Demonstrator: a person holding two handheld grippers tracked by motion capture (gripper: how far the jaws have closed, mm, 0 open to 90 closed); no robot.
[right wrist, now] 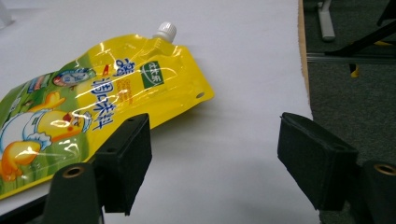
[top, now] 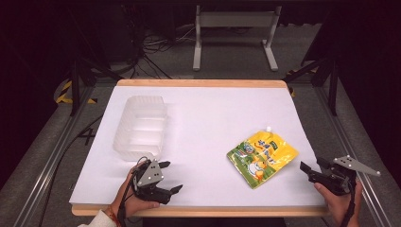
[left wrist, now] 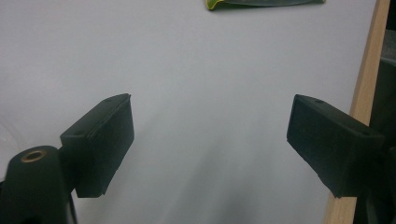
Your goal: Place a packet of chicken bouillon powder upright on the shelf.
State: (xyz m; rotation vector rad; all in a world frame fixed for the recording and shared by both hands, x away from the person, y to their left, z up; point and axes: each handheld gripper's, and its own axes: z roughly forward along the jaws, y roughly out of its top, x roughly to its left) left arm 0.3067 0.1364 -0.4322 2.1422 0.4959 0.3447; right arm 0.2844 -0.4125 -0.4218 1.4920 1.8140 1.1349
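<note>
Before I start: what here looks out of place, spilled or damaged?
Nothing stands out. The yellow spouted pouch lies flat and askew on the white table, cap on, no spill. The clear plastic container sits upright and empty.

Light fell from above on the white table (top: 213,123), which stood bright while the surrounding floor and background stayed dim. Glare streaked the glossy yellow pouch (right wrist: 93,102). Soft shadows spread beneath each tool. The close views looked slightly soft and grainy.
</note>
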